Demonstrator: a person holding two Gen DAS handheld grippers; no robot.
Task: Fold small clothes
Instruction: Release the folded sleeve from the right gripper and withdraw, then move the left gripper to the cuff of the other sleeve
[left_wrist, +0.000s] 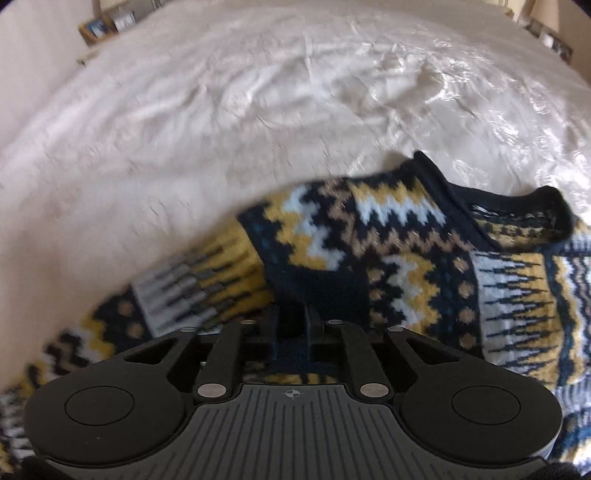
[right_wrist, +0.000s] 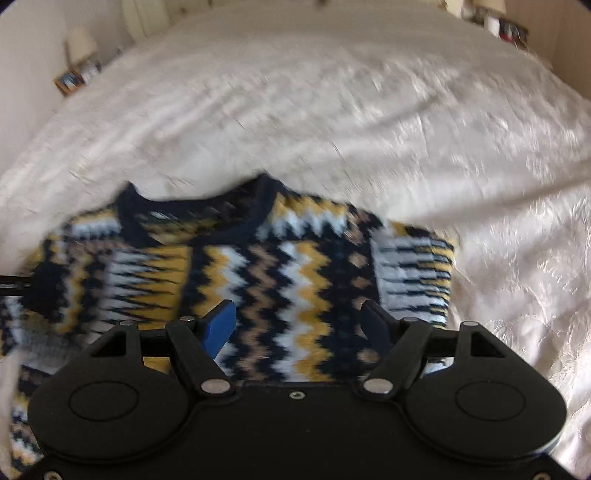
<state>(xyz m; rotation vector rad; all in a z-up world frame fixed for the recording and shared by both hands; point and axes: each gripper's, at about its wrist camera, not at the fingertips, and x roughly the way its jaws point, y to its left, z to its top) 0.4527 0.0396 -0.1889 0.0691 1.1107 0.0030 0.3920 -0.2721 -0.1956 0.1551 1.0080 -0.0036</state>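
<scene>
A small knit sweater (left_wrist: 406, 251) with navy, yellow, white and tan zigzags lies on a white bedspread (left_wrist: 258, 110), its navy collar (left_wrist: 517, 206) toward the far side. My left gripper (left_wrist: 295, 317) is shut on a navy cuff of the sweater's sleeve, folded over the body. In the right wrist view the sweater (right_wrist: 258, 266) fills the middle. My right gripper (right_wrist: 299, 314) is open above the sweater's body, holding nothing, with one blue pad (right_wrist: 219, 326) showing. The left gripper's black tip (right_wrist: 14, 286) shows at the left edge there.
The white bedspread (right_wrist: 332, 110) is wrinkled and stretches far and right. A bedside stand with a lamp (right_wrist: 79, 48) and small items is at the far left. More small items (right_wrist: 509, 29) stand at the far right.
</scene>
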